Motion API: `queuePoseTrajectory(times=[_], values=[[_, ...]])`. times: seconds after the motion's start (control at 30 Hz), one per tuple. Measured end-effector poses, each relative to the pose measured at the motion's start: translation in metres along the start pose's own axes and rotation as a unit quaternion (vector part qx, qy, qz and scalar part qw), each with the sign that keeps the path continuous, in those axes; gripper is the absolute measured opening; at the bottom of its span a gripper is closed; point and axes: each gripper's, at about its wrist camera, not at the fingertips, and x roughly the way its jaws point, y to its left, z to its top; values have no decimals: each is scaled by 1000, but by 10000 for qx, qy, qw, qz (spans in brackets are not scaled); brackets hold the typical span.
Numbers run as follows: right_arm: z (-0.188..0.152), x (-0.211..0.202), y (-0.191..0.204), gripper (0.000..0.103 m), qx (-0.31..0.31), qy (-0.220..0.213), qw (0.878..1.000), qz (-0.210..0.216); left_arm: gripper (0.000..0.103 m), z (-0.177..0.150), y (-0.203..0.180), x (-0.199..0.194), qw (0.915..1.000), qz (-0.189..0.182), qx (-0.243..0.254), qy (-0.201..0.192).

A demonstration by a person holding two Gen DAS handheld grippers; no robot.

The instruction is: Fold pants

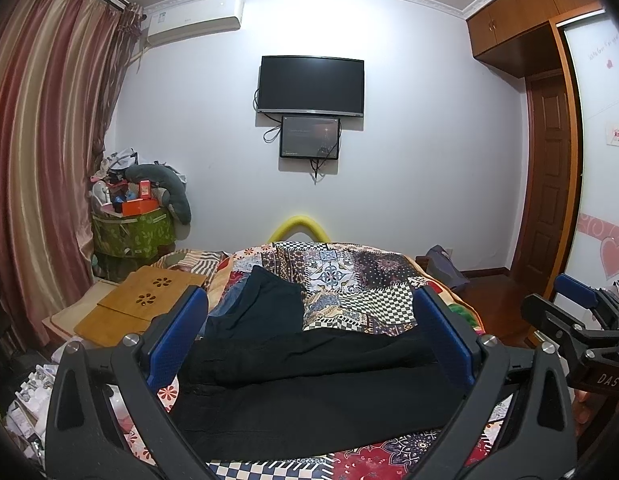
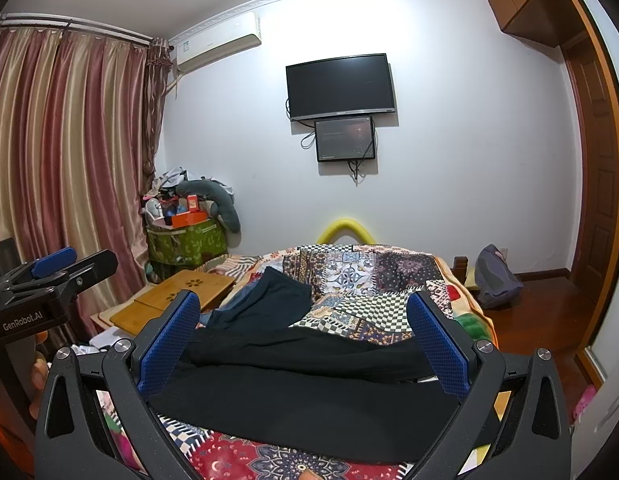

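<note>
patchwork quilt (image 1: 349, 280), busy with checks and medallions, covers the bed; on its near end we see the black pants (image 1: 309, 380) lying in soft matte folds, crosswise. above them our left gripper (image 1: 309, 336) and right gripper (image 2: 305, 340) hover, blue dimpled pads spread wide, holding nothing.

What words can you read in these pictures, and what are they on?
"GenRobot.AI": on the left gripper body, seen from the right wrist camera.
"DAS": on the right gripper body, seen from the left wrist camera.
Cursive writing on the white wardrobe door: too blurred to read.
Red and white card on that door: too small to read.
Sticker on the air conditioner: too small to read.
Small screen under the TV: text too small to read.
</note>
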Motion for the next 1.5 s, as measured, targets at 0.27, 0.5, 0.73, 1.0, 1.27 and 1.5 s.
queuePoseTrajectory(times=[0.27, 0.5, 0.73, 1.0, 1.27, 1.5], values=[[0, -1, -2, 103, 9, 8, 10000, -8, 103, 0, 0, 0, 10000, -7, -6, 5], [0, 0, -6, 102, 20, 29, 10000, -8, 103, 0, 0, 0, 10000, -9, -17, 5], [1, 1, -10, 102, 55, 73, 10000, -16, 103, -2, -1, 4, 10000, -15, -31, 57], [0, 14, -11, 102, 43, 215, 9997, -49, 103, -4, 5, 25, 9999, -10, -56, 156], [-12, 68, -26, 102, 65, 671, 9977, -49, 103, -13, 33, 92, 9980, 256, -133, 568], [-34, 128, -46, 102, 43, 1216, 9925, -135, 103, -35, 73, 184, 9900, 564, -130, 1290]])
